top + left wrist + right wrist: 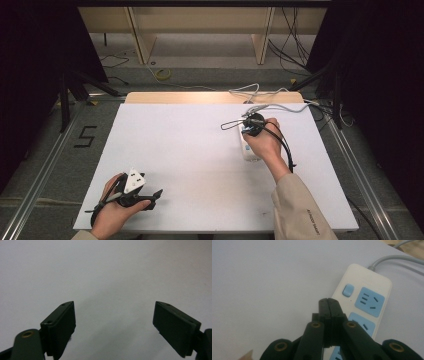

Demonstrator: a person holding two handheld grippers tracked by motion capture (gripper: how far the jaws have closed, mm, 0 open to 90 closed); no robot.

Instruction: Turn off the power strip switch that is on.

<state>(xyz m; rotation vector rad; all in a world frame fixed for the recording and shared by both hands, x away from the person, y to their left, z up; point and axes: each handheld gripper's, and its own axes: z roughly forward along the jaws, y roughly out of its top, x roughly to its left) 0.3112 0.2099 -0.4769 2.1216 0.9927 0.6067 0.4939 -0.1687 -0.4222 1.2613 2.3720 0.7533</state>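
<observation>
My right gripper sits with its jaws pressed flat together, nothing between them, right over the near edge of the power strip. In the right gripper view the strip runs from lower centre up toward the upper right of the frame, its grey cord leaving from the far end. The blue switch lies just ahead and a touch to the right of my closed tips, with a blue socket beside it; I'd judge a short push forward would land on that switch.

In the high view the power strip lies right of centre on the white counter, long axis pointing away from me, and my right hand covers much of it. My left gripper rests low at the lower left of the frame, well apart from the strip, jaws spread wide over bare counter. So the right hand is clearly the nearer one.
</observation>
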